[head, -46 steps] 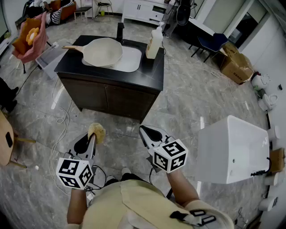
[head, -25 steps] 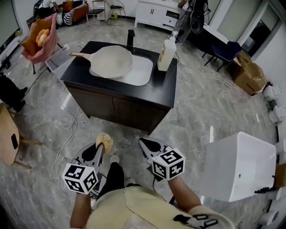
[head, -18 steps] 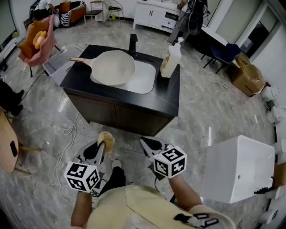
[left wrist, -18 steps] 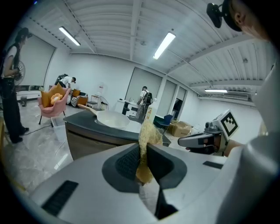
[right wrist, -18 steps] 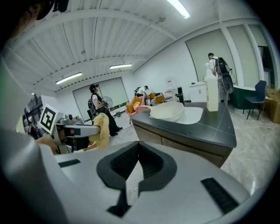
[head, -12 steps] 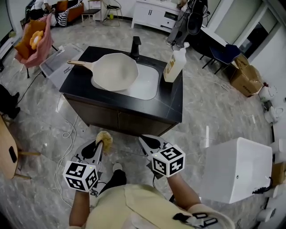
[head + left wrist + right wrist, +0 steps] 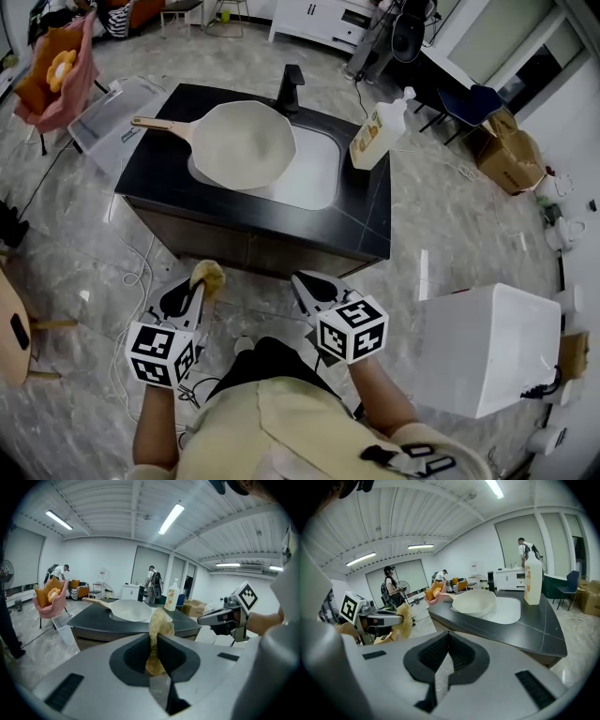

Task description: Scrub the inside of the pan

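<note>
left gripper (image 7: pixel 153 645): jaws pinched on a tan, fibrous scrub pad (image 7: pixel 160 622), its frayed top standing up past the tips. right gripper (image 7: pixel 447 649): ribbed black jaws brought together, nothing between them. i hold both low in front of me, over grey marbled floor (image 7: pixel 441 216), well apart from the pan.

pan (image 7: pixel 242 143): cream, smooth, round and deep, with a pale wooden handle (image 7: pixel 156 123) pointing left. it sits over the left edge of a white rounded-rectangle basin (image 7: pixel 321 178) set in a dark glossy worktop (image 7: pixel 367 228). black tap (image 7: pixel 291 88) just behind the pan. tall pale bottle (image 7: pixel 379 142) with a pump top stands on the worktop at the basin's right.
</note>
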{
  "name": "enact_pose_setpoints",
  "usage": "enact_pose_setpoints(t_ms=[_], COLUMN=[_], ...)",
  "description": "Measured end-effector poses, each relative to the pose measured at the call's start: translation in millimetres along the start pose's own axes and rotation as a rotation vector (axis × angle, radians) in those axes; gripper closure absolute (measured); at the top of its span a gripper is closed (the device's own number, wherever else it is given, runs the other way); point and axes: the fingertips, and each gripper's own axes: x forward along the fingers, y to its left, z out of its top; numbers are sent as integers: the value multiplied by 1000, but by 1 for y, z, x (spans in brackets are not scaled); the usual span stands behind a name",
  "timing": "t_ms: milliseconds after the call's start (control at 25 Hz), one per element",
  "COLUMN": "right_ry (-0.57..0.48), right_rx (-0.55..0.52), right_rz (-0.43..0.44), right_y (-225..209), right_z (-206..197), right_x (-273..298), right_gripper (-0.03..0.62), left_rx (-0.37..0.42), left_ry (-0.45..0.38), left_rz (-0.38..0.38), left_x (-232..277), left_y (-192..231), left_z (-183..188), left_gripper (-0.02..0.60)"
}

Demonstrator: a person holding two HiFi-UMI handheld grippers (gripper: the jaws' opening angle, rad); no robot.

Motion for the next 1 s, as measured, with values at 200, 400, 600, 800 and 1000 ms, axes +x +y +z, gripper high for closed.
enact_pose_setpoints(t_ms=[200,400,600,800,1000], right_ry=[-13,-25,-9,17,35], right_rx=[4,0,-4,-6,9], right_rz=[12,38,49,58,61], right_y=[-14,-42,-79,-116,-150], right_z=[11,34,64,96,113], right_x=[21,58,102,139,171], right_gripper=[580,580,580,580,580], left_rx=[38,83,90,64,93], left_ry=[15,8,9,26,46], left_rz=[17,68,101,131,155], left_x=[20,57,111,176,238], left_y=[17,44,75,108,129], left_z=[7,27,53,82,106], left_gripper=[540,540,540,540,540])
